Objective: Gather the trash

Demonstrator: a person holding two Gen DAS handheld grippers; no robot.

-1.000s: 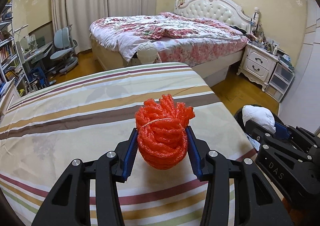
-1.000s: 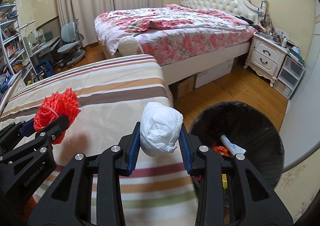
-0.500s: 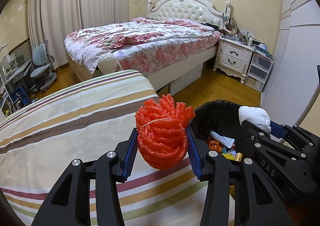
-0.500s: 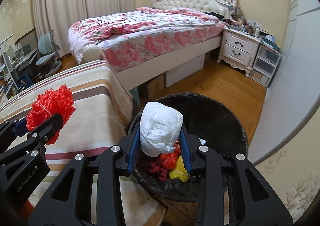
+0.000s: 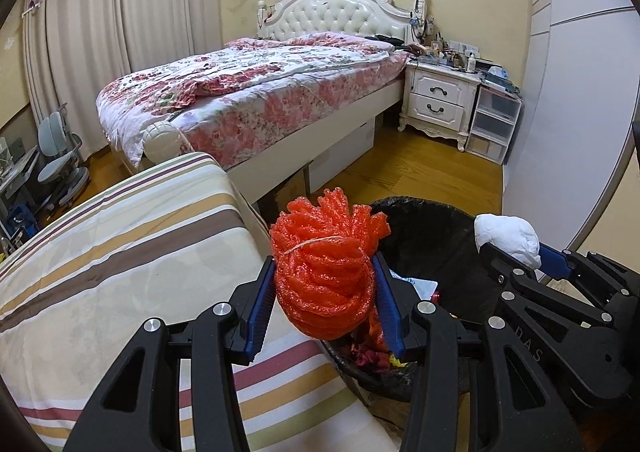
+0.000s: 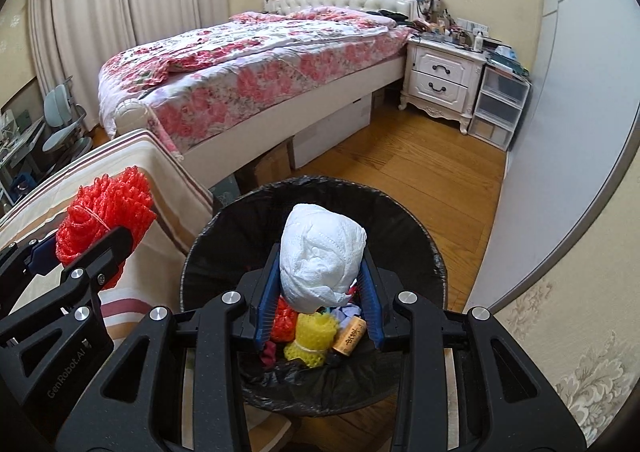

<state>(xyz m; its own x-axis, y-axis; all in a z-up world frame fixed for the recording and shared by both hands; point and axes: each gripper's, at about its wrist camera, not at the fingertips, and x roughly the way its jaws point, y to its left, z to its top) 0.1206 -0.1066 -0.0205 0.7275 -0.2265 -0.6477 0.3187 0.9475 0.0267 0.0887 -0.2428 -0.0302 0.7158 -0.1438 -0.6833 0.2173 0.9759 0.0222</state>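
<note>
The wad of white tissue (image 6: pixel 322 252) sits clamped between the blue pads of the right gripper (image 6: pixel 320 294), directly over the open mouth of the black-lined trash bin (image 6: pixel 424 248). Below and just ahead of the claw lie a yellow foam net, a red one and a small brown battery-like cylinder. Released here, the wad should drop inside. The likelier fault is the soft paper clinging to one pad, then falling late if the claw is drawn away too soon.

The red foam net bundle (image 5: pixel 326 272), tied with a thin string, is squeezed between the pads of the left gripper (image 5: pixel 326 298). From that claw's view, the bin's near rim lies below and to its right, while the striped bedsheet (image 5: pixel 120 252) lies below and to its left. So the bundle appears to hang about over the rim's edge, not the middle. Let go here, the springy net could strike the rim or liner and bounce onto the sheet or floor. The two claws are close together, so a sideways shift risks a knock.
</note>
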